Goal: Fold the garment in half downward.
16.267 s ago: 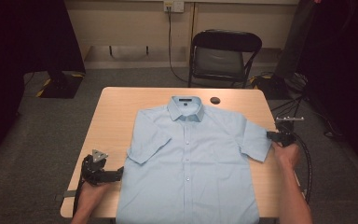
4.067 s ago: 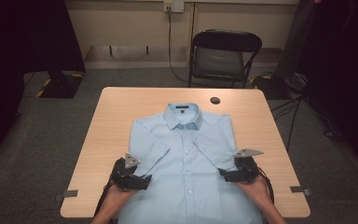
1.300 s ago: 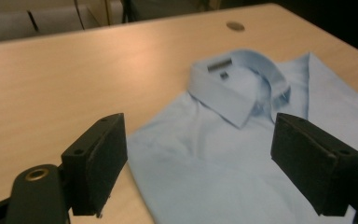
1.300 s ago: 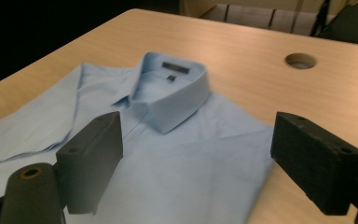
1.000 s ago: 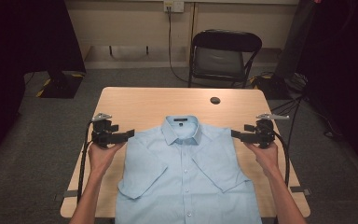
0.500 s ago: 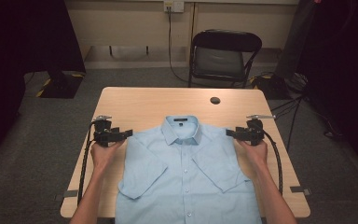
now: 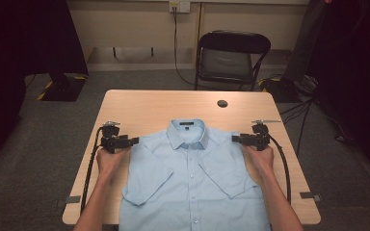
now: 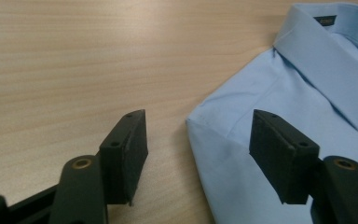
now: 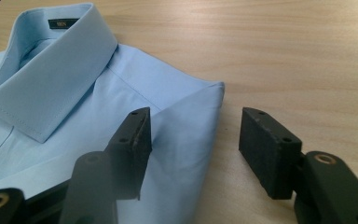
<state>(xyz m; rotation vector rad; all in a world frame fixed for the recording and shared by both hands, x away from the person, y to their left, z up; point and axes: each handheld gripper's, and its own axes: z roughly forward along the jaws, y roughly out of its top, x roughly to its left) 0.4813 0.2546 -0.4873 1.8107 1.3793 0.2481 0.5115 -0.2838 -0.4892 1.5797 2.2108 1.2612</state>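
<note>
A light blue short-sleeved shirt (image 7: 192, 183) lies face up on the wooden table (image 7: 173, 103), collar (image 7: 187, 134) away from me, both sleeves folded in over the front. My left gripper (image 7: 136, 140) is at the shirt's left shoulder. In the left gripper view it (image 8: 200, 156) stands open, jaws either side of the folded shoulder corner (image 8: 193, 123) of the shirt (image 8: 284, 93). My right gripper (image 7: 234, 138) is at the right shoulder. Its own view shows it (image 9: 196, 147) open, one jaw over the shirt (image 9: 98, 93), the other over bare wood beside the corner (image 9: 216, 88).
A small dark round object (image 7: 222, 103) lies on the table's far side. A black folding chair (image 7: 231, 57) stands behind the table. The shirt's hem reaches the near table edge. Bare wood lies beyond the collar and beside each shoulder.
The right gripper has slid left to the shirt's right shoulder; the left has edged slightly toward the left shoulder. Well before that, the sleeves were folded in and the shirt drawn nearer.
</note>
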